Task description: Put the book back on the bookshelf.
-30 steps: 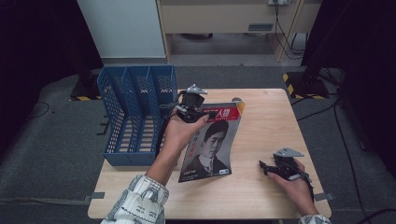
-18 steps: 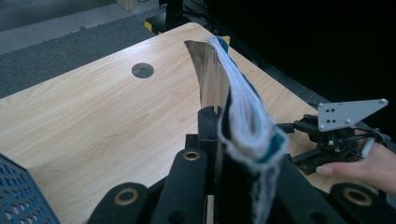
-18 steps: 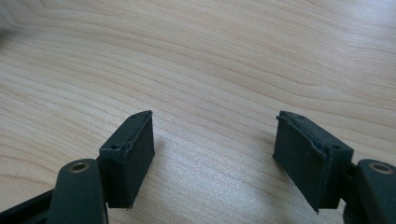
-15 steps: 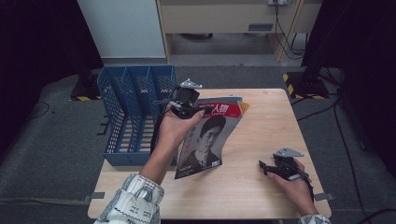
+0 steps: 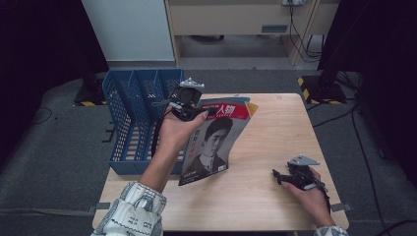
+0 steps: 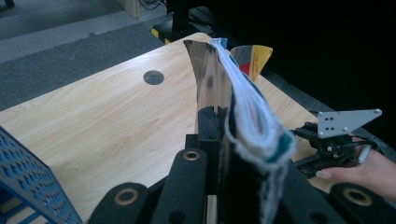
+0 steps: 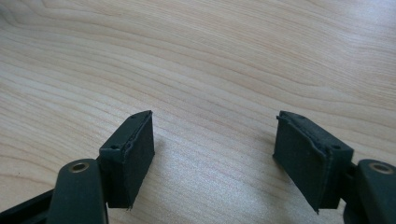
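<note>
my left fingers [image 6: 219,140] are clamped on the magazine [image 5: 211,142], lifted by its top edge beside the blue rack [image 5: 140,118] but not yet in a slot. my right fingers [image 7: 215,154] rest open, empty, on the worktop [image 5: 275,128].

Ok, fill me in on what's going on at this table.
A person's left tool is clamped on the top edge of a magazine, holding it tilted up off the wooden table, beside a blue file rack. The right tool rests open on the table, holding nothing.
</note>
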The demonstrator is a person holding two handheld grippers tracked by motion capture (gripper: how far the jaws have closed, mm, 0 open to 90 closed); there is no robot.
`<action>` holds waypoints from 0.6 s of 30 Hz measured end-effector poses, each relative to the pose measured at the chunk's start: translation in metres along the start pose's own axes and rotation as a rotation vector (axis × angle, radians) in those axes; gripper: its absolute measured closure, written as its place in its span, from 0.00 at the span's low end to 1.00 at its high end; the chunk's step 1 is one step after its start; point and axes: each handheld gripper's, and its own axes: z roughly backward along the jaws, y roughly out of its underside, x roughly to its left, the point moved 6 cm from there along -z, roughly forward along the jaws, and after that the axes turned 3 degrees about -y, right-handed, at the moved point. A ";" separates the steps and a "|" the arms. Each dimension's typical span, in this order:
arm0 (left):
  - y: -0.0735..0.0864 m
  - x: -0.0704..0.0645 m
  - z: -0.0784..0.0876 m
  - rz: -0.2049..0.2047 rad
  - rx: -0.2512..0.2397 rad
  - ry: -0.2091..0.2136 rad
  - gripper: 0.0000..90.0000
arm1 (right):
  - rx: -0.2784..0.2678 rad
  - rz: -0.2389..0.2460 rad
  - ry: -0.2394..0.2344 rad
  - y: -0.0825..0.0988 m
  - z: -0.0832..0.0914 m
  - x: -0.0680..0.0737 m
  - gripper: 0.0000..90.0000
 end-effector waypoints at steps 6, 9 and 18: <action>-0.002 0.004 0.009 0.006 -0.012 -0.003 0.96 | 0.000 0.001 0.000 0.000 0.000 0.000 0.32; -0.003 0.008 0.016 0.014 -0.022 -0.004 0.96 | 0.001 -0.002 0.000 0.000 0.000 0.000 0.32; -0.006 0.020 0.037 0.035 -0.045 -0.021 0.96 | -0.001 -0.001 0.000 0.000 0.000 0.000 0.32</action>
